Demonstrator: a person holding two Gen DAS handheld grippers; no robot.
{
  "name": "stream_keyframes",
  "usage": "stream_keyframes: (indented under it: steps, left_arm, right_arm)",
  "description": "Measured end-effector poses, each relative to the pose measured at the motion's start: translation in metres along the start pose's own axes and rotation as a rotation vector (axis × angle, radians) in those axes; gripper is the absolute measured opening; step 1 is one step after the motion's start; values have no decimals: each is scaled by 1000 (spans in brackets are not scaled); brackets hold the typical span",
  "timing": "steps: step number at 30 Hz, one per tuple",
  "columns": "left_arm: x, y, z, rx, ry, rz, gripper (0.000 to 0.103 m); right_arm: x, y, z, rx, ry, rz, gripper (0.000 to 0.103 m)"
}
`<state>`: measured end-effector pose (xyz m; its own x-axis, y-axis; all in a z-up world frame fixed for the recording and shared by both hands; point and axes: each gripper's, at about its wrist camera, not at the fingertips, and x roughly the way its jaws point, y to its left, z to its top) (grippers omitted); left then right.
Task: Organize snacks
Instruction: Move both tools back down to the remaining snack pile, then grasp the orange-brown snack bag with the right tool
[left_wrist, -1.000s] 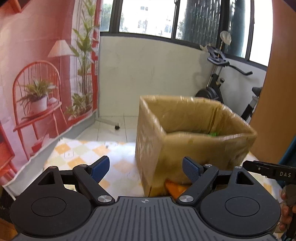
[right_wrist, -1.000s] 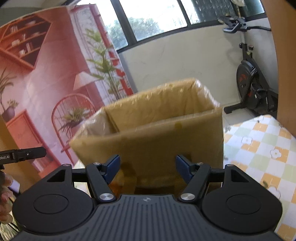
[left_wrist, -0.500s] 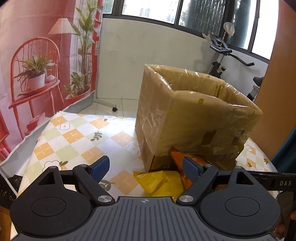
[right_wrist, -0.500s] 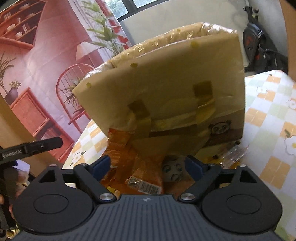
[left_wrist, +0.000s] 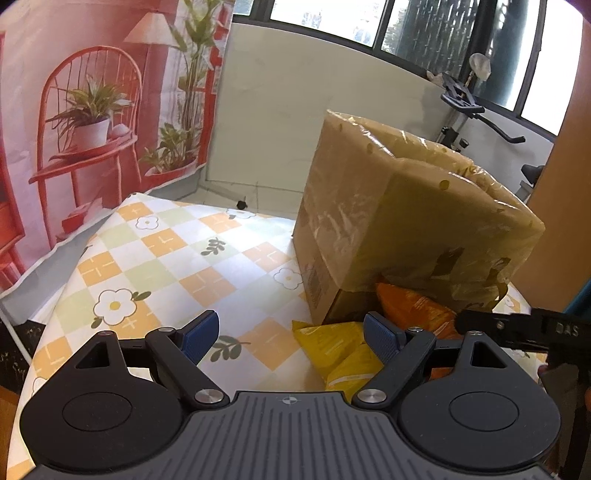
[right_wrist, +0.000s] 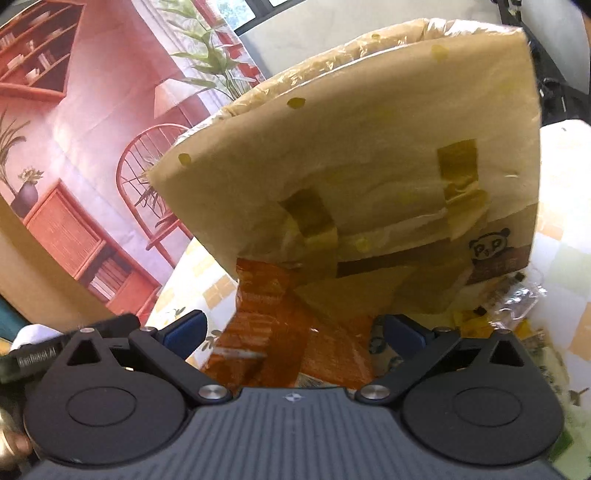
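Fingers of the left gripper stand spread wide with nothing between them, only the checked tablecloth below. Right gripper — its jaws have just been opening and now stand fully apart; an orange snack bag lies in the gap on the table, the blue pads not pressing on it.

Cardboard box, lined with a clear plastic bag taped over its rim, stands on the table's far right part in the left wrist view. Its inside cannot be seen from either camera, so contents cannot be told.

Snacks lie outside it, at the foot of its near wall: the orange bag leans against the box's base, and a yellow snack bag lies just beside it, in front of the box's near corner. In the right wrist view a crumpled clear wrapper lies by the box's lower right corner — also on the cloth, not in the box.
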<state>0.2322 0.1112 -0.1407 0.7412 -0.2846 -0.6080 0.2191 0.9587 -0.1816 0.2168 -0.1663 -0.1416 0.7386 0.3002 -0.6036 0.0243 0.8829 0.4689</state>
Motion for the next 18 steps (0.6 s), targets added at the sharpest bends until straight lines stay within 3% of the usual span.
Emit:
stream_keyframes:
  steps: [10,18]
  left_arm:
    - [4,3,-4,-9,11,16,87]
    - [5,-2,-8,-11,23,22,87]
  right_arm:
    - [36,11,0,-56,75,-123,100]
    - [23,2,-1,-46,70,-106,89]
